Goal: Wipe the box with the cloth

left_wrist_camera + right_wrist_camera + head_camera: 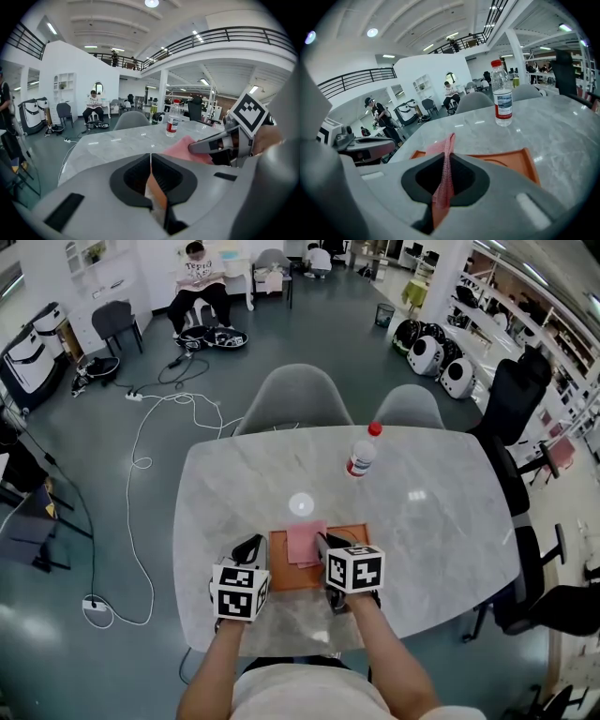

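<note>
— Orange is seen between the jaws of the left gripper (249,547); what is pinched there?
— The left edge of the orange box (291,578), which is set on the marble table (441,512).
— And further right?
— The pink cloth (302,546) is laid on the box, and a fold of it is clamped by the right gripper (322,540). A water bottle (362,455) is stood farther back.

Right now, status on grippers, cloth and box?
Left gripper shut on box edge. Right gripper shut on cloth, which lies on box. Bottle stands apart, farther back; nothing in the way.
</note>
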### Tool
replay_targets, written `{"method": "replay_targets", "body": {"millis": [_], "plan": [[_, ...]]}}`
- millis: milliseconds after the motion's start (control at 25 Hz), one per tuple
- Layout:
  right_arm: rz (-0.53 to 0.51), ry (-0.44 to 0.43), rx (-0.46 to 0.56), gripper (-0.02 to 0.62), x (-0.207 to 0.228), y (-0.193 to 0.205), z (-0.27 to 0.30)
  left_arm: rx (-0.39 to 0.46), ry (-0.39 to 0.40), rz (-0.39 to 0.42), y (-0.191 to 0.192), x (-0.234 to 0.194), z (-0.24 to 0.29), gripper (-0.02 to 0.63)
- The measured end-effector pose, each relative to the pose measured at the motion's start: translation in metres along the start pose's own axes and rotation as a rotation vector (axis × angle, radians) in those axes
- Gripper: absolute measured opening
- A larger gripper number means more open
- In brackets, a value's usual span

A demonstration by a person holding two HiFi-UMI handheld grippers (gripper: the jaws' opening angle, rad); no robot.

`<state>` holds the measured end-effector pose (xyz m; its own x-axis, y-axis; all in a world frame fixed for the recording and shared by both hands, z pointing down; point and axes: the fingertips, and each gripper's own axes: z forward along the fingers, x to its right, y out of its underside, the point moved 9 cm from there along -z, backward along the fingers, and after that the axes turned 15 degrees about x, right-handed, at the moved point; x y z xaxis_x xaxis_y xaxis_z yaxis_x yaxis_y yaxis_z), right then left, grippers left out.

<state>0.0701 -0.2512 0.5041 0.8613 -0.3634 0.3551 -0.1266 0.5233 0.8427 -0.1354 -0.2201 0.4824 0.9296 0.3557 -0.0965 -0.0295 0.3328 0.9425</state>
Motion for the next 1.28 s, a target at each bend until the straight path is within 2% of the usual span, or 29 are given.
{"method": "replay_targets", "body": {"millis": [1280], "plan": [[0.029, 0.151, 0.026, 0.017, 0.100, -0.015, -0.062, -0.002, -0.026, 0.015, 0.001, 0.057, -0.002, 0.017]]}}
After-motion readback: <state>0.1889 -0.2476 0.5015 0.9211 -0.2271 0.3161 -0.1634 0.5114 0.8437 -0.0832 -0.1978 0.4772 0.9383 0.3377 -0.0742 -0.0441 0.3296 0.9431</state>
